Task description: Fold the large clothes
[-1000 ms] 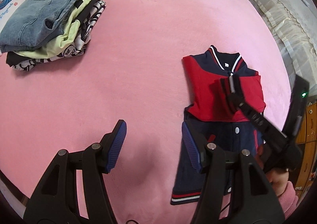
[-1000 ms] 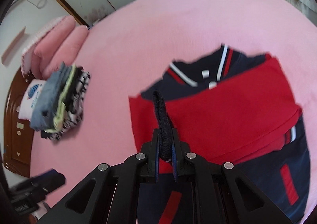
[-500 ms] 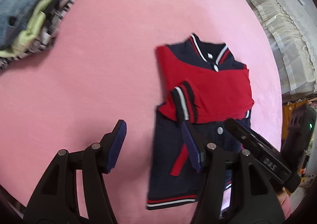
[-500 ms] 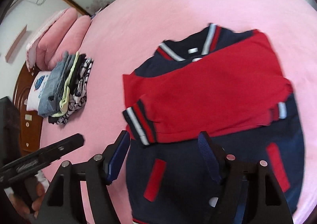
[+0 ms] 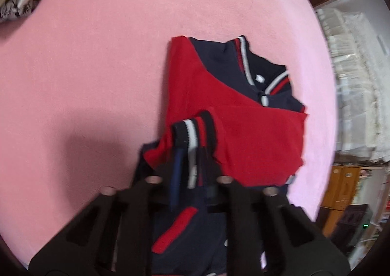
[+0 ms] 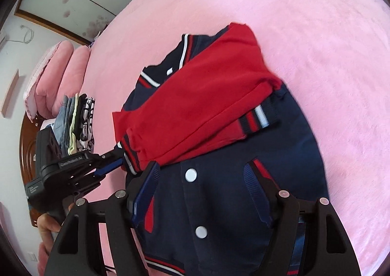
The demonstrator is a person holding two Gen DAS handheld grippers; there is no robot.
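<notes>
Spread across a pink bed, a navy-and-red jacket lies face up with its snaps fastened, the flat bedding serving as the folding surface. Both red sleeves are crossed over the chest, apparently so the body can be doubled over them next. Off to the far side, a stack of folded clothes sits near pink pillows, well apart from the jacket, likely the pile it will join. Nearer the hem, the right tool hangs over the navy front with its blue pads spread wide and nothing between them, seemingly free to take the lower edge. At the jacket's side, the left tool has just closed its jaws on the striped cuff of the upper sleeve, pinching it tight, probably to pull that sleeve straight. A hand grips the left tool's handle at the frame's edge.
</notes>
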